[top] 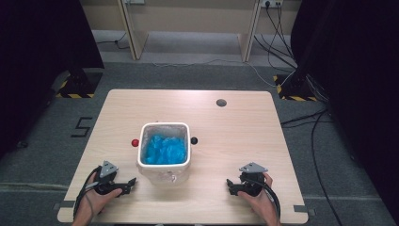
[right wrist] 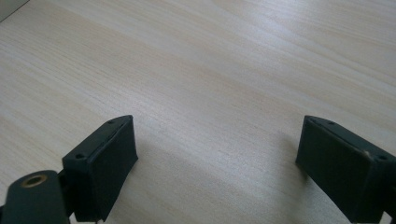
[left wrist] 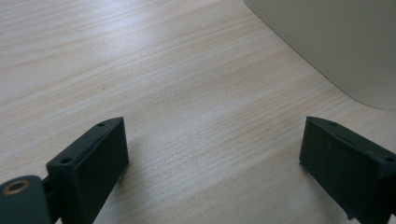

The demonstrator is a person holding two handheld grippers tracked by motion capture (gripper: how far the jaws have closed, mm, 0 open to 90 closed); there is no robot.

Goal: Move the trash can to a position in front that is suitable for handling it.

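Note:
A white square bin (top: 164,151) with crumpled blue material (top: 164,149) inside stands in the middle of the wooden table (top: 235,127). A small red ball (top: 134,142) lies at its left side and a small black ball (top: 194,140) at its right. My left gripper (top: 132,182) rests on the table near the front left, pointing toward the bin, jaws open and empty; the bin's wall (left wrist: 336,42) fills the upper right of the left gripper view. My right gripper (top: 229,186) rests at the front right, open with bare wood between its jaws (right wrist: 215,154).
A dark round hole (top: 221,102) sits near the table's far edge. Black stands and cables lie on the grey floor at both sides. A wooden frame stands beyond the table.

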